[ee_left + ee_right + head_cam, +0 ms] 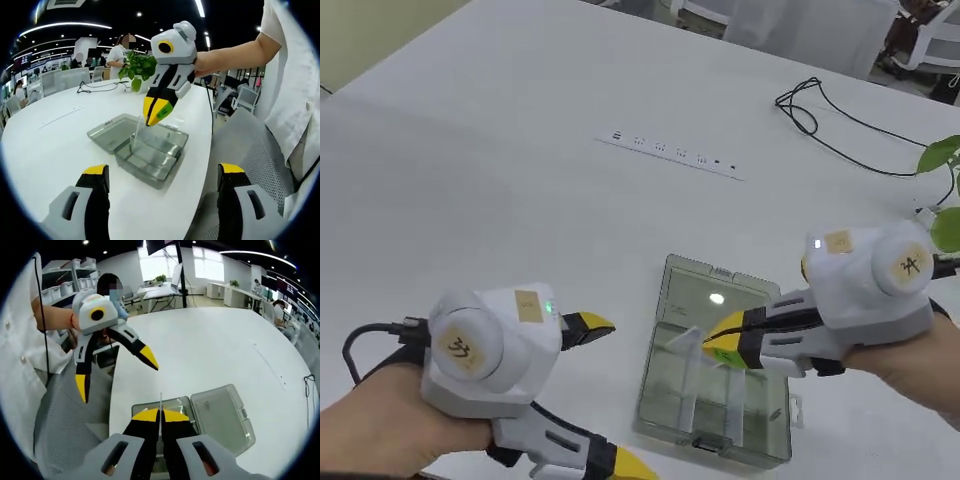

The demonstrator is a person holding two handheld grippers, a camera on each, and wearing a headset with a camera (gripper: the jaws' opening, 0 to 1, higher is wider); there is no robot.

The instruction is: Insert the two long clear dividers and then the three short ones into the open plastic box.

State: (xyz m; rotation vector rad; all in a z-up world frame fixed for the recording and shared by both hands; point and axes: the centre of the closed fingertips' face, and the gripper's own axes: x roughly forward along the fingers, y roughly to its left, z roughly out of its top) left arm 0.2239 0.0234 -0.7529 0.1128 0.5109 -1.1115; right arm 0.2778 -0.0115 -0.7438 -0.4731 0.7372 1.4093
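The clear plastic box lies open on the white table, its lid folded flat behind it. Clear dividers stand upright inside the tray. My right gripper hovers over the tray, shut on a clear divider that hangs from its tips down into the box. The left gripper view shows that right gripper holding the divider above the box. In the right gripper view the divider is edge-on between the shut jaws. My left gripper stays open left of the box, holding nothing.
A white power strip lies on the table behind the box. A black cable loops at the far right near a green plant. A grey mesh chair stands at the table's near edge. People are in the background.
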